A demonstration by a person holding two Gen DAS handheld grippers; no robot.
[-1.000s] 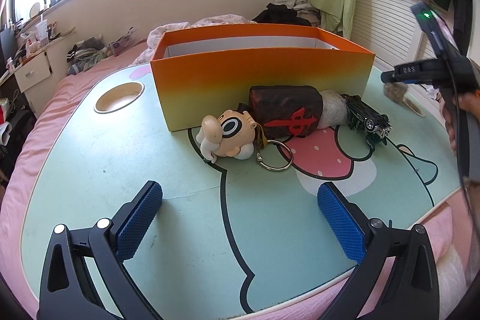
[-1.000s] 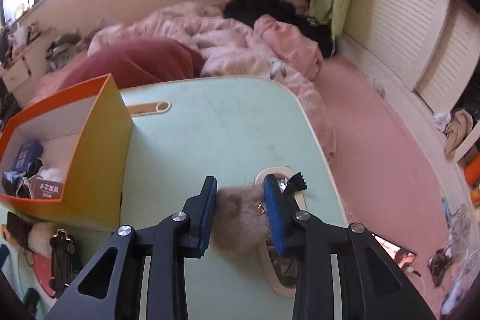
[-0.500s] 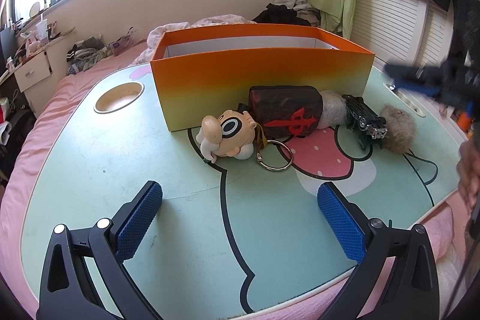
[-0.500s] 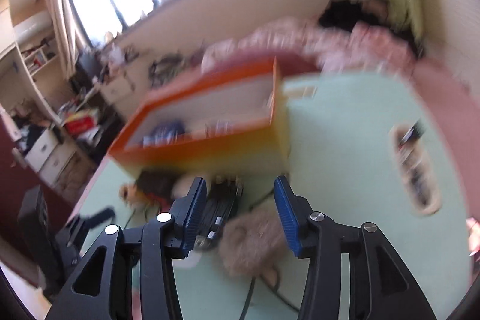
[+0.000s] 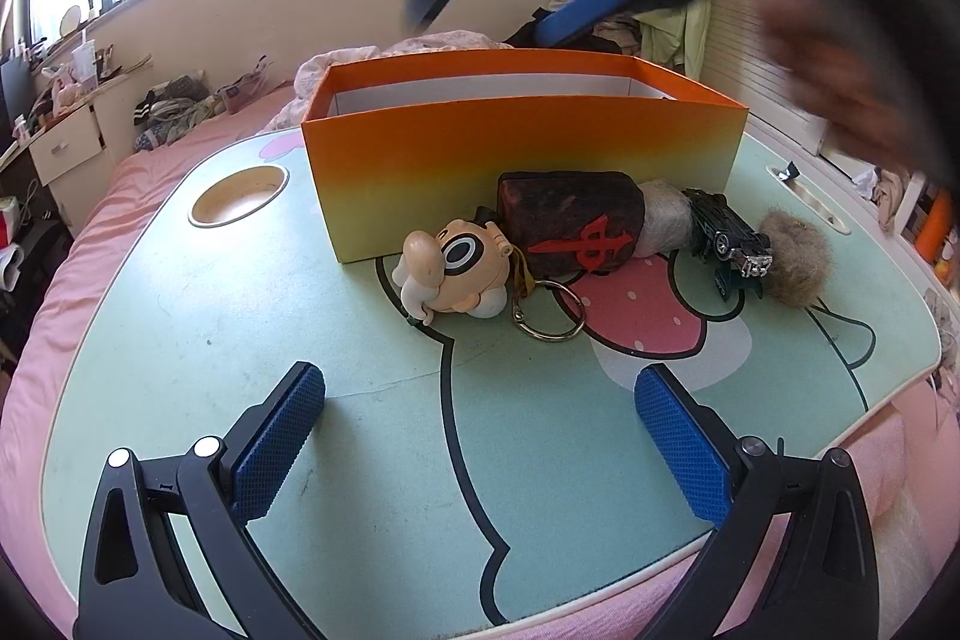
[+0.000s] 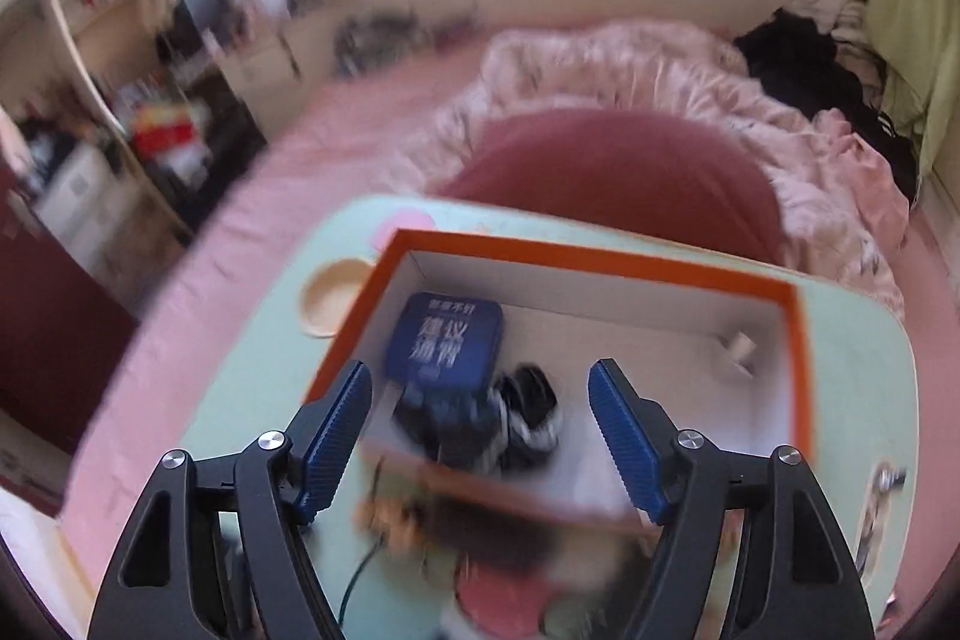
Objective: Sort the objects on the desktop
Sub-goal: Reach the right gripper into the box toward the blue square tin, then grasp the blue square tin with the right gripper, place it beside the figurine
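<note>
The left tongs (image 5: 480,436) hang open and empty over the near part of the desk (image 5: 180,340), a pale green top printed with a cartoon.

Beyond them, several things lie in a row against the front wall of the box, not yet sorted: a cartoon-head keychain (image 5: 450,262) with a metal ring, a dark block (image 5: 570,220) marked with a red character, a silvery roll (image 5: 666,220) behind it, a dark toy car (image 5: 729,238), and a brown fur ball (image 5: 795,259) touching the car's far side.

The orange box (image 5: 522,148) stands mid-desk. Seen from above, it already holds a blue packet (image 6: 444,340), a dark bundle (image 6: 498,418) and a small white piece (image 6: 738,349).

The right tongs (image 6: 480,436) hover blurred above the box, jaws opening, nothing between them.

Judging by this, sorting is partly done; five things remain outside.
</note>
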